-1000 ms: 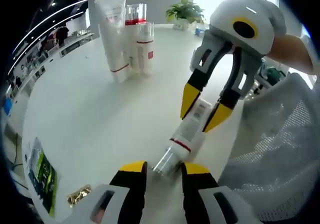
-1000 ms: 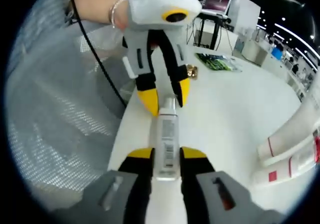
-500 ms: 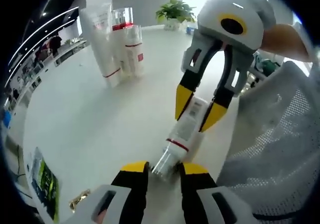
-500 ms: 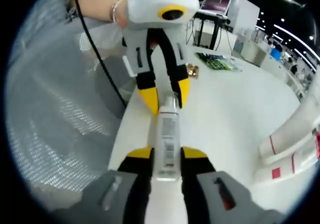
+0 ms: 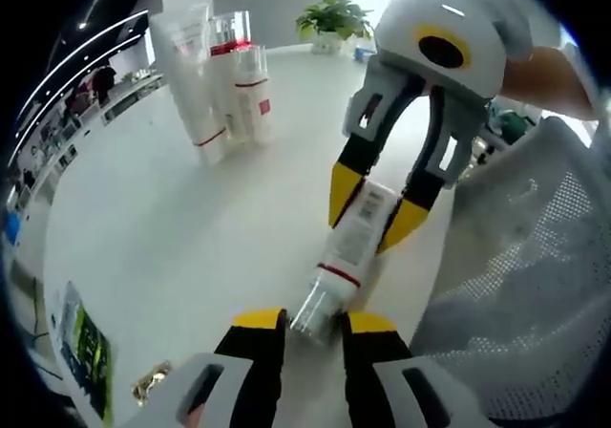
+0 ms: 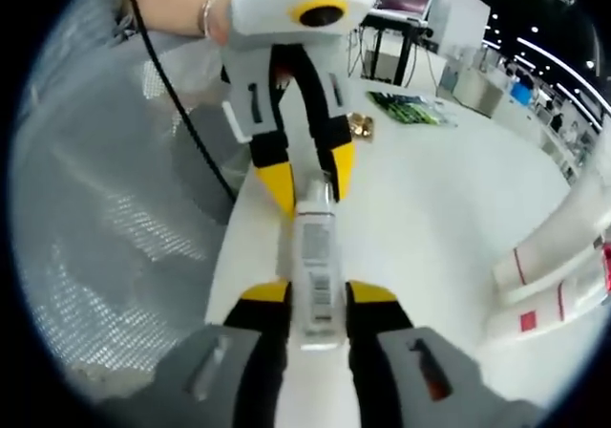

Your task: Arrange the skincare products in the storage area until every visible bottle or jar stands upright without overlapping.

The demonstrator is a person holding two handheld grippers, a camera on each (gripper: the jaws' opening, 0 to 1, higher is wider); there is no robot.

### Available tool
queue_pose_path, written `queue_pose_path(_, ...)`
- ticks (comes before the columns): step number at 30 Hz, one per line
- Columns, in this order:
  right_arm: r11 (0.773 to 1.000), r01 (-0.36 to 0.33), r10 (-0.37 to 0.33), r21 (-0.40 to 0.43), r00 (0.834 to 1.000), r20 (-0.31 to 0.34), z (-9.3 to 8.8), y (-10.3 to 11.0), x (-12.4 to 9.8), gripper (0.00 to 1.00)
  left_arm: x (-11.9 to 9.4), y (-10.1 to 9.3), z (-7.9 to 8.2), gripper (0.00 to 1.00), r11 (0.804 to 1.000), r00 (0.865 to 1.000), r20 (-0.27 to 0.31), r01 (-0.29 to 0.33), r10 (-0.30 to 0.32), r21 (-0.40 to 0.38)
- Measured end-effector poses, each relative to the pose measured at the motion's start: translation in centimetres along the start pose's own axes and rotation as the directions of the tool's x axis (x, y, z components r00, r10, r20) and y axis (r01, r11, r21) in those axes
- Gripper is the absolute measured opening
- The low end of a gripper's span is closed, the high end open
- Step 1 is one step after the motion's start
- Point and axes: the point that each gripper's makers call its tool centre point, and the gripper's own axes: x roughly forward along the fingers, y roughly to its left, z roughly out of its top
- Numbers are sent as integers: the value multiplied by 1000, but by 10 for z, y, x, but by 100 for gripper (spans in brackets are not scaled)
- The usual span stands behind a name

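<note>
You have the white bottle point(image 5: 355, 242) lying on its side near the bench point(image 5: 191, 237) edge, both grippers on it. Your left gripper point(image 5: 310, 325) has its fingers narrow around the clear cap end; your right gripper point(image 6: 315, 299) grips the labelled base end. It looks light, rigid plastic and probably slick, so squeeze the body rather than the cap, which may pop. The standing tubes point(image 5: 215, 89) wait at far left.

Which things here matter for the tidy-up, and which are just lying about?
For the job:
- lying bottle, held at both ends by the left hand-held gripper and right hand-held gripper
- standing tubes and bottles

Lying about:
- green packet
- gold wrapper
- potted plant
- mesh chair
</note>
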Motion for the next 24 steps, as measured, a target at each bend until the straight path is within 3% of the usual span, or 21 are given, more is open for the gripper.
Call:
queue_pose_path(6,988,137,-138,-72,990,-15,3,-13,-1,29,0,1,0,22,999,1000,-12,2,-2,-45)
queue_pose_path(12,952,234,-244,-196,969,-29,8,-19,-1,28,-1,2,-1,21,994,1000,-18,9,-11,-112)
queue_pose_path(20,872,334,-380,-358,923,-66,8,-29,-3,27,-6,4,1,20,969,1000,-9,23,-26,-247)
queue_pose_path(22,870,348,-392,-348,918,-61,8,-31,-2,27,-9,4,5,20,961,1000,12,31,-29,-276)
queue_pose_path(24,857,406,-441,-318,896,-45,8,-39,-5,27,-12,5,12,20,950,998,53,40,-25,-310)
